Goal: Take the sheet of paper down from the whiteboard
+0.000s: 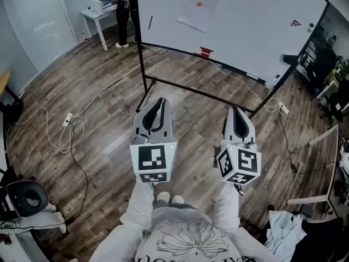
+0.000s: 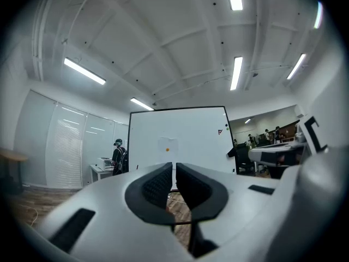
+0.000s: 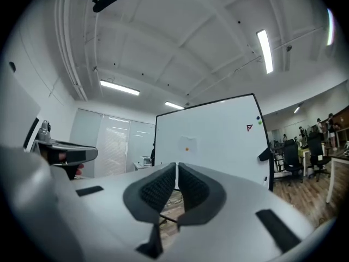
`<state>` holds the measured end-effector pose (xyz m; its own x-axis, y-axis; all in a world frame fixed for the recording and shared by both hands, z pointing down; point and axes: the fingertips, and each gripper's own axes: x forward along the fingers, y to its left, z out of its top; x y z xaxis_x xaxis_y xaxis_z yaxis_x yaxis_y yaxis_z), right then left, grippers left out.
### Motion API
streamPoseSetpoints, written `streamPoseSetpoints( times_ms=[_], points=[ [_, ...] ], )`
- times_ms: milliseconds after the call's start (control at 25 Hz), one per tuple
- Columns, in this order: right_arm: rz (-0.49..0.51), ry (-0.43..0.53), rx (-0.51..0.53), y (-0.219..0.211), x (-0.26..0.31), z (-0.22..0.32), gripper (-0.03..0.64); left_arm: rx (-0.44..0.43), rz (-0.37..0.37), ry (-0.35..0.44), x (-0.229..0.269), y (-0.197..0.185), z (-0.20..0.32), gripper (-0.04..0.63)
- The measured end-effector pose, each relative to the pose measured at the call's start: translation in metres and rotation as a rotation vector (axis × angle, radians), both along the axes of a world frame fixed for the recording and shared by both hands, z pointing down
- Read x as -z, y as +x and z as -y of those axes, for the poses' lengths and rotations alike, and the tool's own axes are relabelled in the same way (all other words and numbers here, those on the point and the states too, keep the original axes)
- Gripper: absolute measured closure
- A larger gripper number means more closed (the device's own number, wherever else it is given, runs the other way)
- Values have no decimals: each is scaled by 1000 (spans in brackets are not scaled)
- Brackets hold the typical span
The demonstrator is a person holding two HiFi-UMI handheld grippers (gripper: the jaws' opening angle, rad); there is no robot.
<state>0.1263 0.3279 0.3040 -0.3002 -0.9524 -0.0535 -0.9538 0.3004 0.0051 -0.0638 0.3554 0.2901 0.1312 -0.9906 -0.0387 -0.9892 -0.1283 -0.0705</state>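
A white sheet of paper (image 1: 198,7) hangs on the whiteboard (image 1: 245,31), pinned by an orange magnet (image 1: 199,4). It also shows faintly as the sheet of paper (image 2: 167,146) in the left gripper view and the sheet of paper (image 3: 187,143) in the right gripper view. Both grippers are held level, some way in front of the board. The left gripper (image 1: 159,103) is shut with nothing between its pads. The right gripper (image 1: 236,111) is shut and empty too.
The whiteboard stands on a black frame (image 1: 143,64) on a wooden floor. Cables (image 1: 71,127) trail over the floor at the left. A person (image 1: 122,10) stands by a white table (image 1: 98,15) at the back left. Red eraser (image 1: 205,52) sits on the board's tray.
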Motion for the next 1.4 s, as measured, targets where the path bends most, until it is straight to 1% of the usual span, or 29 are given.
streamPoseSetpoints(
  times_ms=[200, 400, 520, 720, 960, 1120, 1400],
  points=[
    [-10, 2, 29, 8, -5, 9, 612, 13, -5, -7, -8, 14, 7, 578],
    [-22, 0, 57, 12, -8, 18, 606, 50, -4, -14, -11, 20, 14, 576],
    [-23, -5, 65, 13, -10, 29, 574, 59, 3, -20, -13, 20, 23, 534],
    [-25, -19, 61, 13, -19, 54, 564, 54, 2, -33, -20, 20, 48, 529],
    [-37, -23, 43, 3, -23, 109, 543, 36, 1, -39, -27, 9, 104, 517],
    [-39, -13, 31, -12, -19, 158, 541, 16, -4, -33, -25, -4, 157, 512],
    [-33, 4, -11, -39, -6, 250, 540, -30, 8, -15, -11, -32, 254, 512]
  ],
)
